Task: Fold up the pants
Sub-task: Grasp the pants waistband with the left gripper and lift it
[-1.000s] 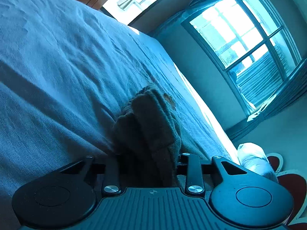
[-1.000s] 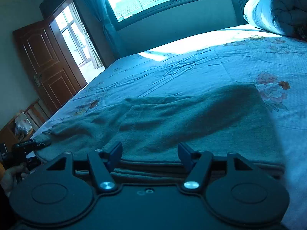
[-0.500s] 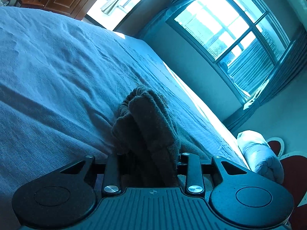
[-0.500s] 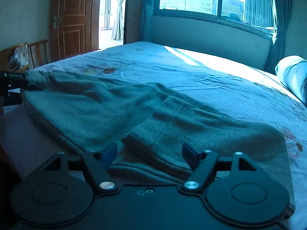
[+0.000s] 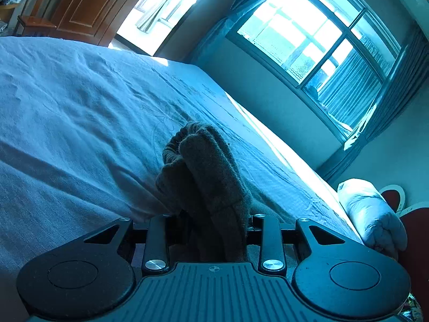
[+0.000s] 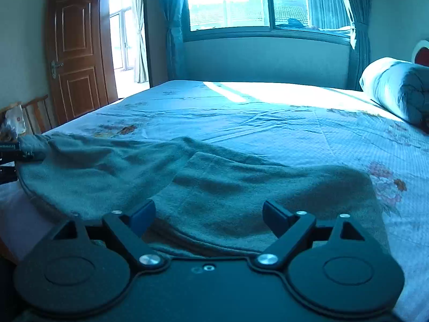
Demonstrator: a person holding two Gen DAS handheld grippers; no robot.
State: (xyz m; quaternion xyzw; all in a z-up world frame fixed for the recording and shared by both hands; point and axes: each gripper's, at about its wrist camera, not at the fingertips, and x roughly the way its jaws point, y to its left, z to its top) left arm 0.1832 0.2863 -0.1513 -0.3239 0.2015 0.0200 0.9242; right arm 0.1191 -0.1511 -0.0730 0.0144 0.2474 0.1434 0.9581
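The grey-green fleece pants (image 6: pixel 219 187) lie spread across the near part of the bed, partly folded over themselves. My left gripper (image 5: pixel 209 222) is shut on a bunched end of the pants (image 5: pixel 209 171), which sticks up between its fingers. That gripper also shows at the far left of the right wrist view (image 6: pixel 13 150), holding the pants' left end. My right gripper (image 6: pixel 209 212) is open, its fingers spread just above the near edge of the pants and holding nothing.
The bed (image 6: pixel 268 112) has a light floral sheet. A rolled quilt (image 6: pixel 396 91) lies at its right end. A wooden door (image 6: pixel 75 53) and a chair (image 6: pixel 34 112) stand at the left. A window (image 6: pixel 241 2) is behind the bed.
The right gripper has swung and pulled back, so the whole pants now show with the view level. The left gripper keeps its hold and has tilted slightly.
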